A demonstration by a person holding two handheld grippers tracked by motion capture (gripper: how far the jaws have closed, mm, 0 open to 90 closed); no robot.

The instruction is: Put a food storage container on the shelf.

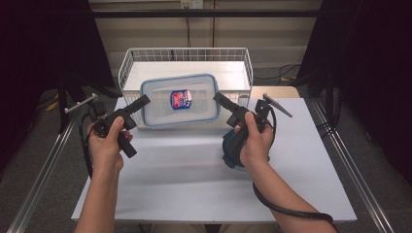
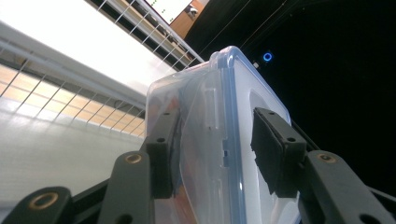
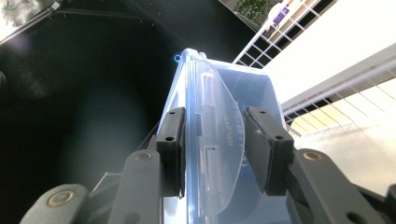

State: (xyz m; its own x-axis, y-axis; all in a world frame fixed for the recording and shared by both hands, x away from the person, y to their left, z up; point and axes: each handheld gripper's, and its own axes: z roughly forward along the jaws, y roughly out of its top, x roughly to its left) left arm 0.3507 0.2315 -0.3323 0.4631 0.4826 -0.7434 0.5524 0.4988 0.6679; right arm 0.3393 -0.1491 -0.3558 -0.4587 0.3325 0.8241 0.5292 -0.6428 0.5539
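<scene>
A clear plastic container [image 1: 160, 104] with a blue-rimmed lid and a red and blue label [image 1: 180, 98] is tilted with its lid toward me, in front of the wire basket. My left gripper [image 1: 144, 101] holds its left end and my right gripper [image 1: 218, 97] its right end. In the left gripper view the container's edge [image 2: 205, 121] sits between the jaws of the left gripper [image 2: 215, 149], whose pads [image 2: 267, 154] press on body and lid. In the right gripper view the right gripper [image 3: 215, 149] clamps the container's latch flap [image 3: 217, 140] and rim.
A white wire basket [image 1: 187, 53] stands at the back of the white table [image 1: 194, 184], just behind the container. A dark blue round object [image 1: 232, 150] lies on the table under the right hand. Metal rails run along both sides of the table.
</scene>
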